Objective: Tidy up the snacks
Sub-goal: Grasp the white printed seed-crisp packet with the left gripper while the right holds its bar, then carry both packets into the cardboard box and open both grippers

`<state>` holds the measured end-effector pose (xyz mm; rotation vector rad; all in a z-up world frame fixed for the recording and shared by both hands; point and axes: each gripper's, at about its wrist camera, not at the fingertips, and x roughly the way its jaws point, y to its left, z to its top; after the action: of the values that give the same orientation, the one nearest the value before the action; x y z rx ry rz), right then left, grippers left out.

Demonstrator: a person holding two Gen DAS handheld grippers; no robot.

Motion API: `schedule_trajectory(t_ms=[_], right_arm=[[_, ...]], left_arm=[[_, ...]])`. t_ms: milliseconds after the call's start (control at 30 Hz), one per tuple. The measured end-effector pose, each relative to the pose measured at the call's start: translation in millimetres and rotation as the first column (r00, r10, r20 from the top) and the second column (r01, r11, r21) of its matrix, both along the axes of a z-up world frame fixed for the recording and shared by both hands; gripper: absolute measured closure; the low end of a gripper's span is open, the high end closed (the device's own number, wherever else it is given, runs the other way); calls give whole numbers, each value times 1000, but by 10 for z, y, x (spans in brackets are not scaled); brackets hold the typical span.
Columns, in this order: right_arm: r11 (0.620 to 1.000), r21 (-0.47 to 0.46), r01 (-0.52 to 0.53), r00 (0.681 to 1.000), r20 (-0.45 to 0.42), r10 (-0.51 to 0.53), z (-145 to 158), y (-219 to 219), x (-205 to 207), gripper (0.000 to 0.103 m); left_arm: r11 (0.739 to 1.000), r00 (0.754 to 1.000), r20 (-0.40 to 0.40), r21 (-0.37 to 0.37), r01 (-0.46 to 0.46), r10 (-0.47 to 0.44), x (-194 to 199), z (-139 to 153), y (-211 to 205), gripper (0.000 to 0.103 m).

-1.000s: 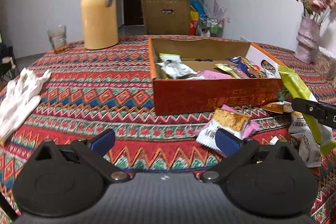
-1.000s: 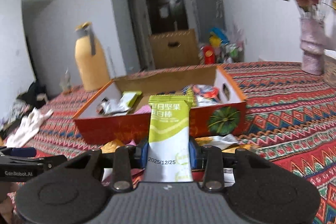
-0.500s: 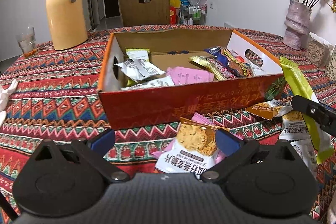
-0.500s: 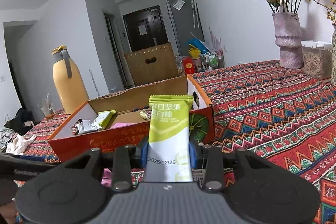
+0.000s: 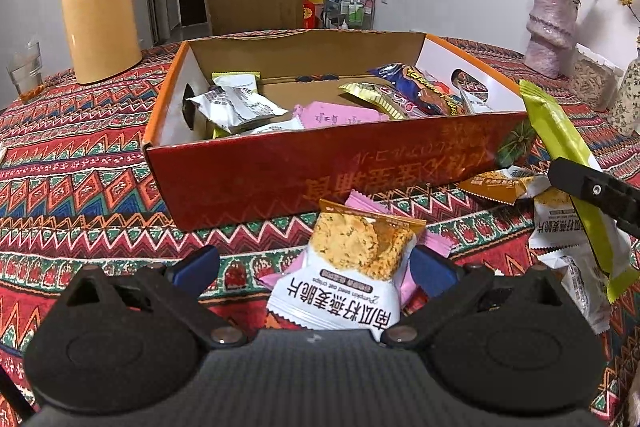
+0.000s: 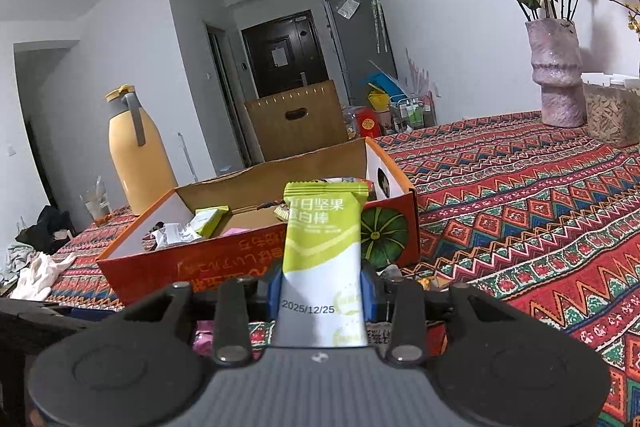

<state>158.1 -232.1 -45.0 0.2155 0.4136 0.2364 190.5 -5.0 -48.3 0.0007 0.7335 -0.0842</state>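
A red and orange cardboard box (image 5: 320,171) holding several snack packets stands on the patterned tablecloth. In front of it an oat crisp packet (image 5: 352,267) lies on a pink packet (image 5: 362,205). My left gripper (image 5: 316,269) is open around the oat crisp packet; the left pad stands clear of it and the right pad is at its edge. My right gripper (image 6: 323,287) is shut on a green and white nut bar (image 6: 324,247), held upright before the box (image 6: 224,263). The left wrist view shows that bar (image 5: 560,147) at the right, by the box's corner.
More loose packets (image 5: 560,223) lie to the right of the box front. A yellow thermos (image 5: 100,7) and a glass (image 5: 26,67) stand at the back left. A pink vase (image 5: 552,27) and a seed container (image 6: 608,115) stand at the back right. White gloves (image 6: 36,275) lie far left.
My left gripper has moved right and down toward the oat crisp packet, which now lies between its open jaws. The right gripper still holds the nut bar, and its view has swung right.
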Motion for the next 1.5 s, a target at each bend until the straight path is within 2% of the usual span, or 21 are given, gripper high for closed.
schedule_trajectory(t_ms=[667, 767, 1133, 1200, 1500], right_arm=[[1000, -7, -5, 1000, 4, 5, -5, 21, -15, 66], [1000, -8, -4, 1000, 7, 4, -5, 25, -19, 66], [1000, -25, 1, 1000, 6, -1, -18, 47, -13, 66], [1000, -29, 3, 1000, 8, -2, -20, 51, -13, 66], [999, -44, 7, 1000, 26, -6, -6, 82, -43, 66]], left_arm=[[1000, 1000, 7, 1, 9, -9, -26, 10, -14, 0], [1000, 1000, 11, 4, 12, -12, -32, 10, -20, 3], [999, 998, 35, -25, 47, -46, -67, 24, -23, 33], [997, 997, 40, -39, 61, -59, -75, 29, -22, 45], [998, 997, 65, -39, 53, -50, -118, 69, -19, 60]])
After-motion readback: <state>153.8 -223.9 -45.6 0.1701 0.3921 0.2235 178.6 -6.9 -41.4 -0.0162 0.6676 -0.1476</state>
